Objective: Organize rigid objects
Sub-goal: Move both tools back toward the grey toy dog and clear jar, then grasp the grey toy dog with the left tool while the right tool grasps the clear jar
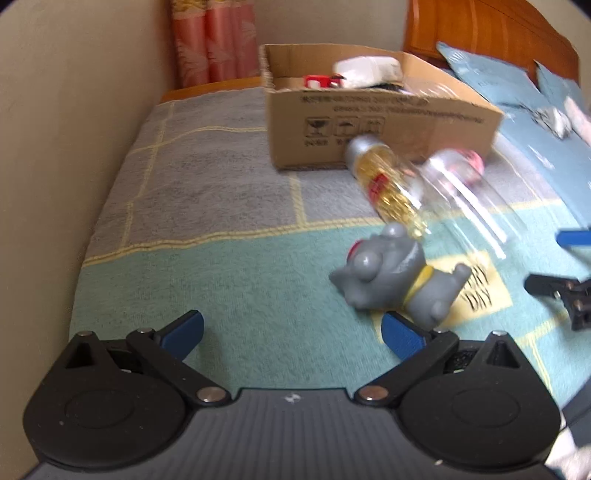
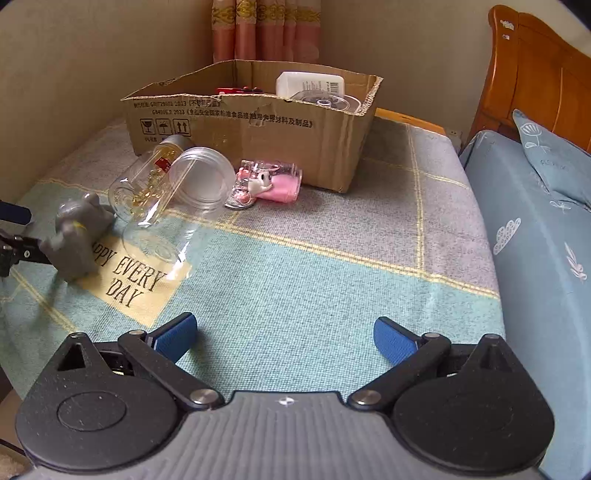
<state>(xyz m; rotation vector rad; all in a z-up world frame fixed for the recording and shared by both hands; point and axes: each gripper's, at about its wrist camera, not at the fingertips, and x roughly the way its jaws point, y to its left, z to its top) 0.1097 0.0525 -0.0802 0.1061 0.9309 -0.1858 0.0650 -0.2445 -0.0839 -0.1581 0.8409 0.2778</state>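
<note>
A grey hippo toy (image 1: 399,278) (image 2: 75,236) lies on the blanket by the yellow text patch. Behind it lie a clear plastic jar (image 1: 469,199) (image 2: 173,206) and a gold-filled bottle (image 1: 384,177) (image 2: 162,162). A pink glass trinket (image 2: 269,182) lies by the cardboard box (image 1: 369,122) (image 2: 251,125), which holds a white container (image 2: 308,85) and a red item (image 2: 236,90). My left gripper (image 1: 291,330) is open and empty, just left of the hippo. My right gripper (image 2: 284,334) is open and empty over bare blanket.
The wall runs along the left of the bed. A blue quilt and pillow (image 2: 546,206) lie to the right, with a wooden headboard (image 2: 535,70) behind. Pink curtains (image 2: 266,29) hang in the corner.
</note>
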